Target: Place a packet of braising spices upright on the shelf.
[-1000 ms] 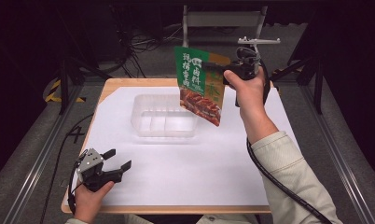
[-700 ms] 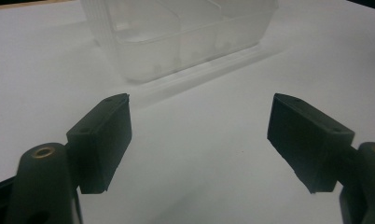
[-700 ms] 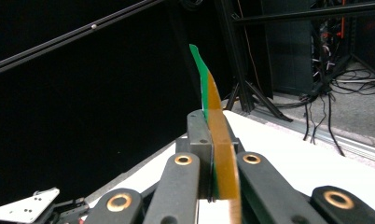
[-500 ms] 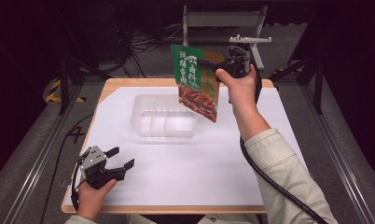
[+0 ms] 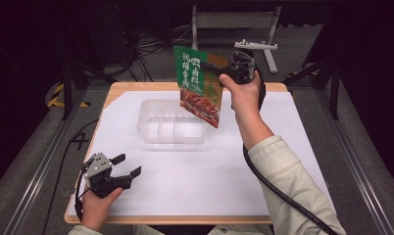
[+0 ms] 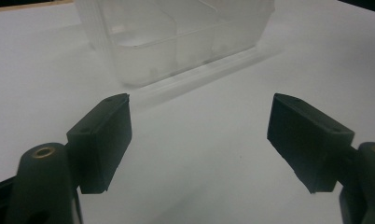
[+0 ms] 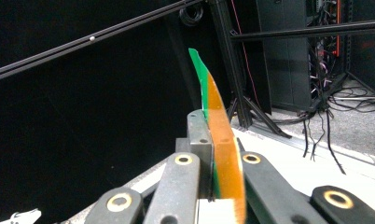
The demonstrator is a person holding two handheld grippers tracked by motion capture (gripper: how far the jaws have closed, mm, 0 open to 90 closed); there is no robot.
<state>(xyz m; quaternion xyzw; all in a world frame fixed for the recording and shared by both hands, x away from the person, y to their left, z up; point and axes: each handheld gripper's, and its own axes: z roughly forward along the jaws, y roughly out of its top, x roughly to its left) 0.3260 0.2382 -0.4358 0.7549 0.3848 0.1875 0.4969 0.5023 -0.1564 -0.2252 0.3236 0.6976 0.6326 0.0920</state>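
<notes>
Snack pouch (image 5: 199, 85), green and orange, hangs above the clear divided tray (image 5: 173, 128), pinched by the right gripper (image 5: 233, 70). Left gripper (image 5: 121, 169) rests wide apart on the bench (image 5: 209, 176). Lowering it well probably means centring over the tray first.

Right gripper (image 7: 212, 154) jaws clamped on green-and-orange pouch (image 7: 218, 140), seen edge-on. Pouch rises upright. Dark frame bars (image 7: 288, 32) and cables (image 7: 325, 121) behind.
</notes>
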